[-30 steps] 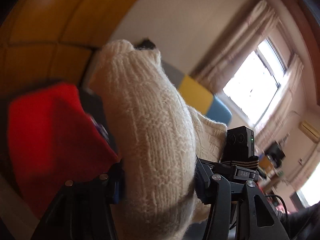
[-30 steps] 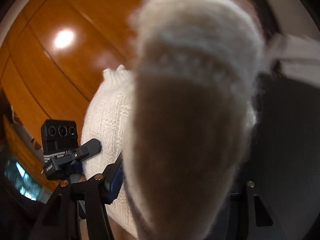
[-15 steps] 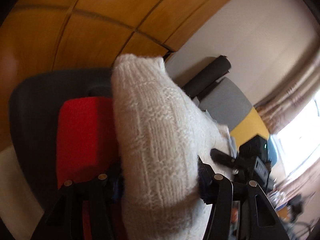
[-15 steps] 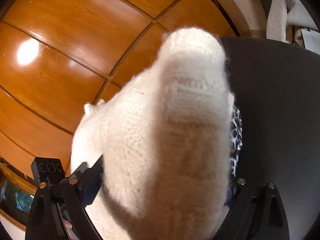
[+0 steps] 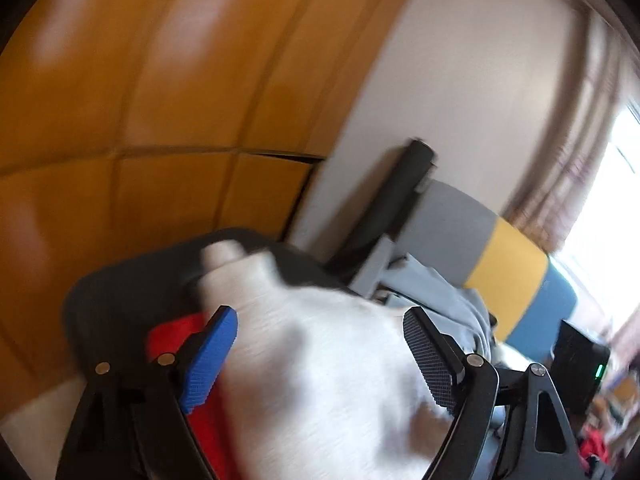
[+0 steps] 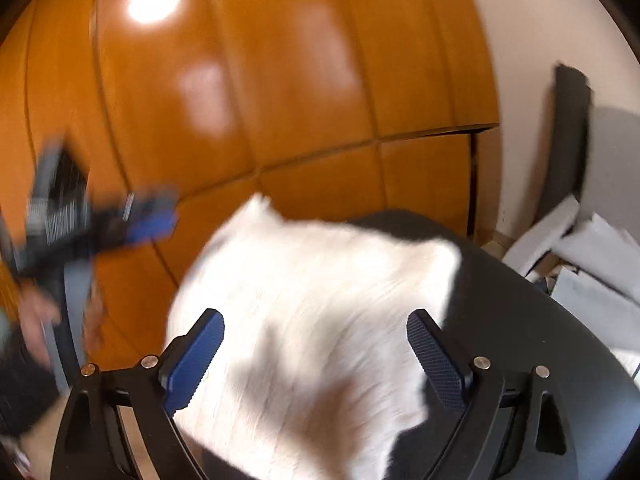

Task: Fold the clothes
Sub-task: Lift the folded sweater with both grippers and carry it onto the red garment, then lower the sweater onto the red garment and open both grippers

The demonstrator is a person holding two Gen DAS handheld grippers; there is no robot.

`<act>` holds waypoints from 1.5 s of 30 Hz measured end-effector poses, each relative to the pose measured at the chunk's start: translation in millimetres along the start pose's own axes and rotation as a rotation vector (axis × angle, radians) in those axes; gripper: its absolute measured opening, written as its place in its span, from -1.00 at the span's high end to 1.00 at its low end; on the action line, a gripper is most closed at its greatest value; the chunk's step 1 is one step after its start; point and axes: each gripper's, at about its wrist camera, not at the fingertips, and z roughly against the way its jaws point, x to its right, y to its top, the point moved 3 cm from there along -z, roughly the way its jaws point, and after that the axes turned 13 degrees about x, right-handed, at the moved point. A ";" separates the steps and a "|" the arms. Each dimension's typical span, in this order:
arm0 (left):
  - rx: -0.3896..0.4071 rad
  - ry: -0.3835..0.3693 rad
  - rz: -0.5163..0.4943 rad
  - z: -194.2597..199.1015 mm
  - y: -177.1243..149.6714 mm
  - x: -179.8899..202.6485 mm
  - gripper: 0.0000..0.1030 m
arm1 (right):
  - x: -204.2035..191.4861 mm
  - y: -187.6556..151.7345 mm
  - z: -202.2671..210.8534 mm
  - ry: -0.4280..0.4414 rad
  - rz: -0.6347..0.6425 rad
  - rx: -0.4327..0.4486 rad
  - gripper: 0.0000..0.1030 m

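The white sweater (image 6: 312, 320) lies on the dark chair seat (image 6: 520, 320), straight ahead of the right gripper (image 6: 316, 352), whose jaws stand wide and empty. The left gripper (image 5: 320, 356) (equally wide) faces it too; neither looks nearer.

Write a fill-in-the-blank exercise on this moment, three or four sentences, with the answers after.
1. The jaws of the left gripper stand ____, with nothing clamped between them.
2. The knitted sweater lying below both grippers is ____ in colour.
3. Beside the sweater in the left wrist view lies a garment coloured ____.
4. The paneling behind the dark surface is made of ____.

Missing words: open; white; red; wood
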 end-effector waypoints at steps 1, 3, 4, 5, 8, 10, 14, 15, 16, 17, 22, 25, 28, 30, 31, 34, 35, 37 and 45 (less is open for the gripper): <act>-0.038 0.001 -0.021 -14.6 -1.8 -1.8 -0.67 | -10.9 -4.6 -17.4 -0.007 0.006 -0.033 -0.72; -0.146 0.028 -0.035 -47.1 -10.2 -16.3 -0.60 | -22.3 -16.8 -47.7 -0.029 -0.026 -0.097 -0.65; -0.190 0.064 -0.032 -63.5 -15.1 -29.2 -0.39 | -26.1 -23.1 -60.3 -0.043 -0.053 -0.122 -0.65; -0.209 0.105 -0.039 -72.1 -20.3 -42.8 -0.18 | -29.6 -25.9 -70.5 -0.054 -0.079 -0.125 -0.65; -0.183 0.164 -0.029 -63.9 -36.8 -82.5 -0.18 | -18.4 -10.9 -103.0 -0.051 -0.166 -0.076 -0.67; -0.165 0.169 -0.009 -51.8 -42.6 -102.1 -0.18 | -12.5 -9.4 -118.5 -0.036 -0.203 -0.091 -0.81; -0.138 0.171 -0.073 -34.5 -51.0 -101.5 -0.19 | -1.9 -21.6 -123.2 -0.017 -0.229 -0.054 -0.91; -0.132 0.176 -0.099 -39.0 -50.3 -96.8 -0.20 | -3.2 -30.5 -115.4 -0.016 -0.242 -0.049 -0.91; -0.127 0.184 -0.121 -49.6 -48.4 -91.4 -0.21 | -1.0 -33.1 -109.1 -0.017 -0.257 -0.055 -0.91; -0.125 0.191 -0.124 -54.3 -46.8 -87.2 -0.21 | 1.3 -35.6 -102.7 -0.018 -0.271 -0.062 -0.91; -0.112 0.233 -0.119 -45.6 -35.5 -71.7 -0.61 | -1.7 -20.8 -76.3 -0.058 -0.250 -0.049 -0.87; -0.087 0.272 -0.132 -24.4 -33.3 -60.9 -0.96 | -15.2 -18.3 -45.6 -0.099 -0.220 -0.022 -0.84; -0.049 0.307 -0.122 1.7 -30.3 -52.7 -0.96 | -25.6 -18.5 -24.9 -0.154 -0.192 -0.012 -0.84; -0.036 0.323 -0.121 19.8 -30.1 -44.6 -0.99 | -30.5 -16.4 -17.0 -0.217 -0.185 -0.025 -0.84; -0.033 0.334 -0.124 27.2 -30.2 -39.8 -0.99 | -32.9 -15.2 -13.2 -0.253 -0.187 -0.041 -0.84; -0.042 0.383 -0.147 52.0 -33.6 -25.2 -0.99 | -41.4 -7.6 -7.4 -0.319 -0.195 -0.068 -0.84; -0.045 0.400 -0.157 59.7 -35.2 -20.6 -0.99 | -46.1 -5.6 2.2 -0.332 -0.193 -0.067 -0.84; -0.043 0.444 -0.183 73.2 -37.1 -11.1 -0.99 | -57.4 -4.7 20.1 -0.359 -0.172 -0.058 -0.84; 0.003 0.516 -0.236 135.5 -36.0 15.0 -0.99 | -92.1 -7.4 59.6 -0.334 -0.084 -0.051 -0.81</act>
